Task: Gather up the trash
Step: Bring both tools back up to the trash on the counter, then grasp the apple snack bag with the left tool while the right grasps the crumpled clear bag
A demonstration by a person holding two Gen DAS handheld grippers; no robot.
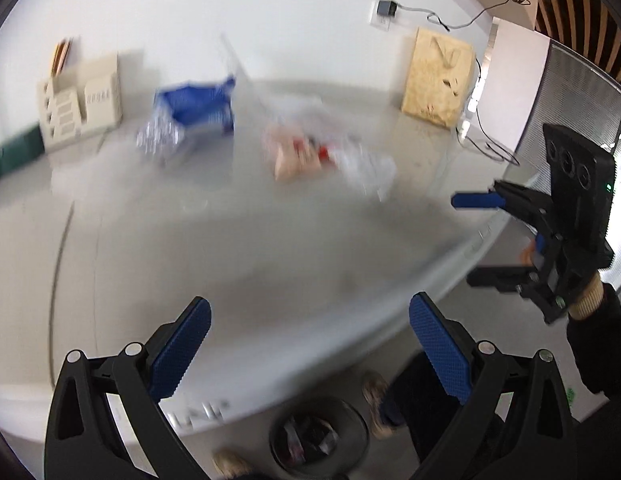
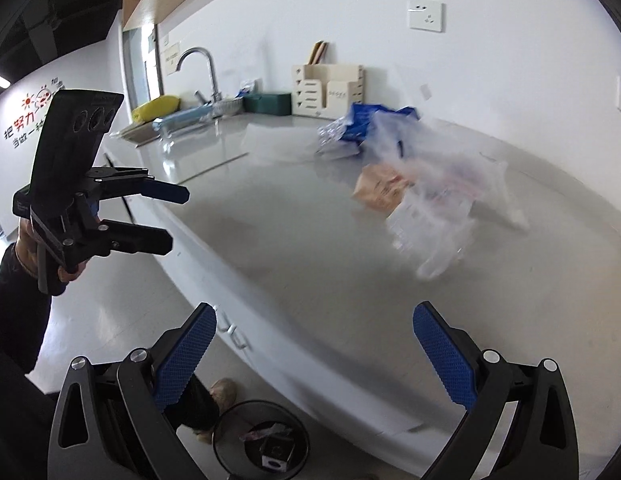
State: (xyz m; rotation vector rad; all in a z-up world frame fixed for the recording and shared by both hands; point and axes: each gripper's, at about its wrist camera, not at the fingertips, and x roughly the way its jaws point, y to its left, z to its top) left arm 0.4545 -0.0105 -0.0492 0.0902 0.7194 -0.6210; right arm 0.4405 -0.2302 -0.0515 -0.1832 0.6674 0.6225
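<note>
Trash lies on the grey counter (image 1: pixel 238 248): a blue and silver wrapper (image 1: pixel 190 120), a tan and red packet (image 1: pixel 298 156) and crumpled clear plastic (image 1: pixel 366 168). The right wrist view shows the same blue wrapper (image 2: pixel 362 124), tan packet (image 2: pixel 380 190) and clear plastic (image 2: pixel 442 216). My left gripper (image 1: pixel 310 348) is open and empty above the counter's near edge; it also shows in the right wrist view (image 2: pixel 174 216). My right gripper (image 2: pixel 314 356) is open and empty, and it shows at the right of the left wrist view (image 1: pixel 462 240). A black trash bin (image 1: pixel 318 436) with scraps stands on the floor below; it also shows in the right wrist view (image 2: pixel 262 440).
A beige organizer (image 1: pixel 80 104) and a wooden board (image 1: pixel 436 82) stand against the back wall. A cable (image 1: pixel 486 144) trails at the counter's right end. A sink with a faucet (image 2: pixel 202 72) is at the far left of the counter. The person's shoes (image 1: pixel 376 400) are by the bin.
</note>
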